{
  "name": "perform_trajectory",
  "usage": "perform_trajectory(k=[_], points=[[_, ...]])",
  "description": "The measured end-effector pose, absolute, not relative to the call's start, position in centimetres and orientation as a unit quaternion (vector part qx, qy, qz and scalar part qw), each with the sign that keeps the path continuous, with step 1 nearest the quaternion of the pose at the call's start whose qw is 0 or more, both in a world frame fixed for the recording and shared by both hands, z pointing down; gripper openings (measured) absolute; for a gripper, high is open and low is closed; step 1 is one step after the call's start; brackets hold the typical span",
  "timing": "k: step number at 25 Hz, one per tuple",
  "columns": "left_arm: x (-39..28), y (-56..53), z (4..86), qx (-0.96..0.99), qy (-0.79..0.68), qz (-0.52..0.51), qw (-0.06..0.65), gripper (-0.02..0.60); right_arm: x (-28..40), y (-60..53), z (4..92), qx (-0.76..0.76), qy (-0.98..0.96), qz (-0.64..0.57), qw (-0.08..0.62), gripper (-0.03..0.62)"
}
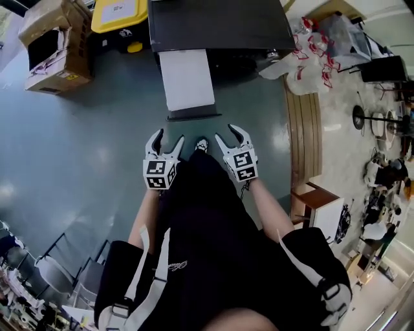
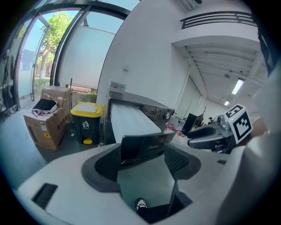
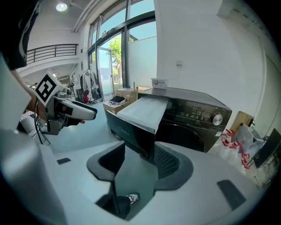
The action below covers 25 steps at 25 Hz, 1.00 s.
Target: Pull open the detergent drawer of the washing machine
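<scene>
A long white detergent drawer [image 1: 186, 77] stands pulled far out of a dark, glossy front-loading washing machine [image 1: 220, 26] at 12 o'clock in the head view; its long axis runs from 12 to 6 o'clock, with the front end pointing at the person; the top is a flat, matt, pale rectangle; the front is a narrow black gloss panel [image 1: 194, 114] bearing faint silver script; in the right gripper view the drawer juts out level, clear of the floor, and the machine's face shows a row of small pale markings and a round silver dial [image 3: 217, 118].

The person, in black clothing, holds the left gripper [image 1: 168, 139] at 7 o'clock of the panel and the right gripper [image 1: 229, 136] at 5 o'clock of it; both are near the panel but apart from it; each pair of pale, curved jaws with dark textured pads stands apart with nothing between them; each gripper carries a cube of black-and-white square markers.

A black-and-white shoe [image 1: 202, 146] shows between the grippers on the smooth, shiny blue-grey floor [image 1: 77, 161]; a brown cardboard box [image 1: 55, 45] sits at 10 o'clock; a black bin with a yellow lid [image 1: 118, 16] sits at 11 o'clock; crumpled white plastic bags with red print [image 1: 310, 58] lie at 1 o'clock, beside the machine.
</scene>
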<state>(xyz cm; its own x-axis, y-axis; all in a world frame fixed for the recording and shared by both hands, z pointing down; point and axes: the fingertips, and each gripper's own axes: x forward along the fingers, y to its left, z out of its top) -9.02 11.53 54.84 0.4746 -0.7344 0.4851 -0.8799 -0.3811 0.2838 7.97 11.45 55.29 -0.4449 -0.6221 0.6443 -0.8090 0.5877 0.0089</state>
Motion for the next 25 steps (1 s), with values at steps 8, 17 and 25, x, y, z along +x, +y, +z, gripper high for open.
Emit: perform_trajectory(k=[8, 17, 25], points=[[-9.2, 12.0, 51.2, 0.820, -0.495, 0.143, 0.251, 0.095, 6.0, 12.1, 51.4, 0.462, -0.819, 0.161, 0.299, 0.019], [-6.6, 11.4, 47.5, 0.825, -0.493, 0.119, 0.248, 0.020, 1.3, 12.1, 48.1, 0.420, -0.849, 0.163, 0.275, 0.009], [-7.2, 9.5, 43.1, 0.815, -0.521, 0.088, 0.240, 0.020, -0.1, 9.5, 43.7, 0.424, -0.855, 0.125, 0.270, 0.009]])
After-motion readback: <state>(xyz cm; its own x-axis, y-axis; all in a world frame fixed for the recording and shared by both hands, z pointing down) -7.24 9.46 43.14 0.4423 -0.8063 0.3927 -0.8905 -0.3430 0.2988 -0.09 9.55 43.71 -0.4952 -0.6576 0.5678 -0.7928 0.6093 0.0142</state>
